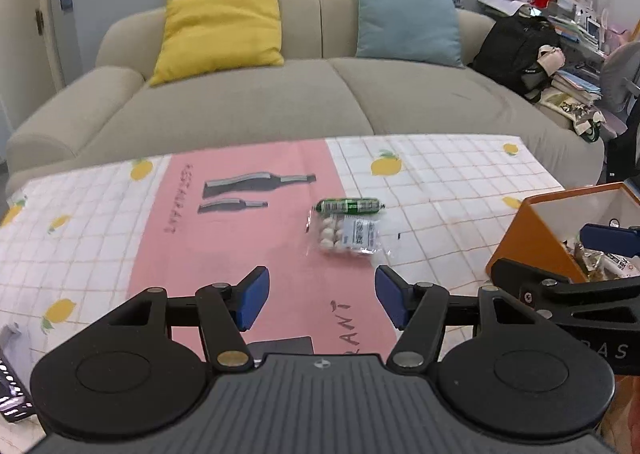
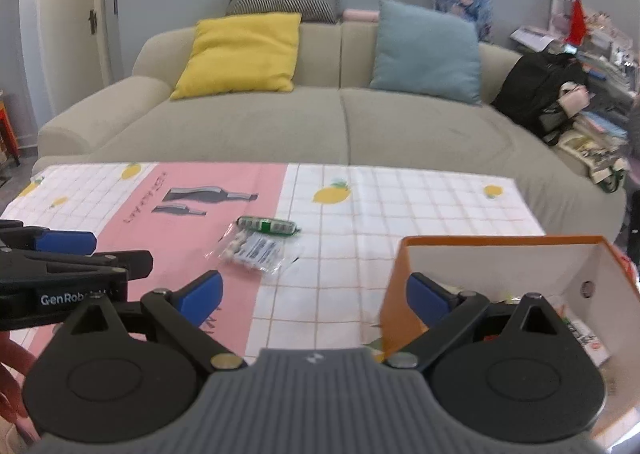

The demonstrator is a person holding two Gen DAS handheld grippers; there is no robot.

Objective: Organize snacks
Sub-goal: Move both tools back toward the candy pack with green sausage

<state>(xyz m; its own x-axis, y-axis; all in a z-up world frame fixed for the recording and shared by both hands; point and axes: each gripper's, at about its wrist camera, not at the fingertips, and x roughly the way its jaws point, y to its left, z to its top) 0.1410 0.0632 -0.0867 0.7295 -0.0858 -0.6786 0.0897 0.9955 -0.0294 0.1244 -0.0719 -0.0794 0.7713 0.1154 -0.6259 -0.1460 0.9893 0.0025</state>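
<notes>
Tablecloth (image 1: pixel 100 238) across the whole near field, white squares with lemons, pink strip with printed bottles down the middle. Far left of the left wrist view, corner of a dark patterned packet (image 1: pixel 10 394) poking in at the edge, too cut off to identify. Left gripper (image 1: pixel 322 296) low over the pink strip, jaws spread fairly wide, blue pads empty, nothing between them but cloth. Just ahead and slightly right of its gap, lying flat on the cloth: clear bag of pale round sweets (image 1: pixel 348 236) with a white label, and a green wrapped stick (image 1: pixel 350 205) touching the bag's far edge, lying crosswise. Both snacks out on the cloth, apart from the gripper, outside the box. Further right, orange box (image 1: pixel 520 238) with a white inside, open top, several wrapped snacks already heaped in it, sorts too blurred to tell. Right gripper (image 2: pixel 314 294) straddling that box's near left corner, jaws wide apart: left pad over the cloth, right pad inside the box, gripping nothing. Same bag (image 2: pixel 256 250) and green stick (image 2: pixel 268 225) off to the left of the box in the right wrist view, well apart from it. Bit of a hand (image 2: pixel 10 370) at the lower left edge there. Behind the table, beige sofa (image 1: pixel 248 106) with a yellow cushion (image 1: pixel 220 30) on the left, a blue cushion (image 1: pixel 408 20) on the right, and a black backpack (image 1: pixel 516 50) at the far right end.
</notes>
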